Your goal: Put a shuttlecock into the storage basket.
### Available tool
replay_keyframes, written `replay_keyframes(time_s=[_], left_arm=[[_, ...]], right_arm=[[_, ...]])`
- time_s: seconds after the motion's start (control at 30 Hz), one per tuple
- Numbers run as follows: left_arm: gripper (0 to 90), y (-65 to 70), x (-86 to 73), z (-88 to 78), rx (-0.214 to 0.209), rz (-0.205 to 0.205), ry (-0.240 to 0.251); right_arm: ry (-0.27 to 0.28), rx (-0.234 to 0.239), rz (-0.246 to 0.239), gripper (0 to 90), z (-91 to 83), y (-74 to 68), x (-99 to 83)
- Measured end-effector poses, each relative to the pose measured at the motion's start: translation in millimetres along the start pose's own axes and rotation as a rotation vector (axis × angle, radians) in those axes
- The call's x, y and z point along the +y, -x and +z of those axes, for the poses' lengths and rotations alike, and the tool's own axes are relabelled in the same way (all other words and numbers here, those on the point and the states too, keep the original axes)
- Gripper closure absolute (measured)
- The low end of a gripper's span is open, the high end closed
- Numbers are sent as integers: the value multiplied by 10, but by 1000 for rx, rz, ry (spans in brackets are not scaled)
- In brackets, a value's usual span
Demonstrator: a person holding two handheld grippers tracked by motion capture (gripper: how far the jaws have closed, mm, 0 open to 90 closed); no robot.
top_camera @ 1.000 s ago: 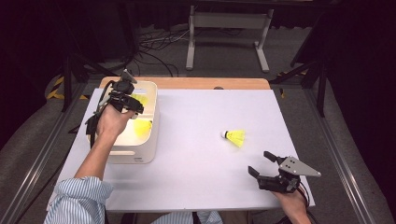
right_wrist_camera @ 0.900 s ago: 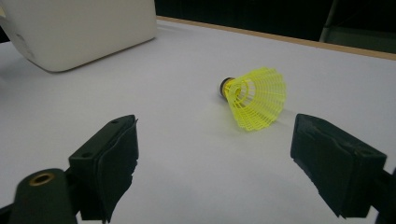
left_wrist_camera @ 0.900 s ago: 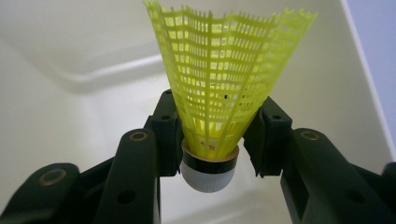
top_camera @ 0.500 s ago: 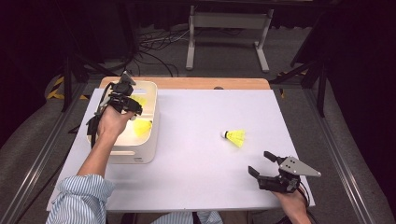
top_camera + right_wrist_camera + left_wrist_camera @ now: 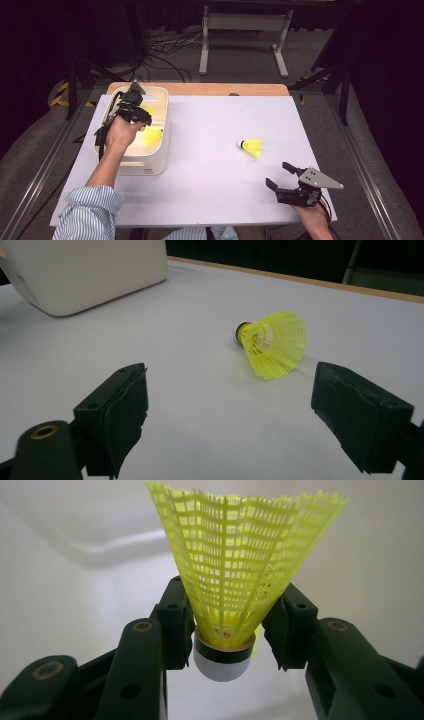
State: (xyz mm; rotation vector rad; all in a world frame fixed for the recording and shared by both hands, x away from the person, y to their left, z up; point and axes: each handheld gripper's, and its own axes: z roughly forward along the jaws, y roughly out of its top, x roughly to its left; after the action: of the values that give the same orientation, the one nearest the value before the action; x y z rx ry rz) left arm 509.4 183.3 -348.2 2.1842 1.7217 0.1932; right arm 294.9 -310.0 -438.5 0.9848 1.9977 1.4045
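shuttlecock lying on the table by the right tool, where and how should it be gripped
Probably by the dark cork end or the narrow neck of the shuttlecock, coming from above with the right tool and the jaws across its axis. It lies on its side, and the flared mesh skirt looks soft and wide.

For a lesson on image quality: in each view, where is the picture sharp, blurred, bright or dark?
High view: the white table is brightly lit, the surroundings nearly black. Left gripper view: the yellow shuttlecock is sharp, the bin behind it washed out and soft. Right gripper view: the shuttlecock on the table is sharp, the near claw blurred.
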Motion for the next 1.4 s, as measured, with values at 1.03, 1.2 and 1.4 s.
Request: replay_keyframes(time_s=[1.03,1.2,1.4], left_arm=[[338,-94,-55,3,65,-43,12],[339,-61,-80,-51,44,-25,20],[339,-10,-96,-103,31,-10,27]], right_arm=[[0,-1,-1,158,-2,-1,0],[0,-1,-1,158,-1,-2,0],[-1,-2,0,158,-1,-3,1]])
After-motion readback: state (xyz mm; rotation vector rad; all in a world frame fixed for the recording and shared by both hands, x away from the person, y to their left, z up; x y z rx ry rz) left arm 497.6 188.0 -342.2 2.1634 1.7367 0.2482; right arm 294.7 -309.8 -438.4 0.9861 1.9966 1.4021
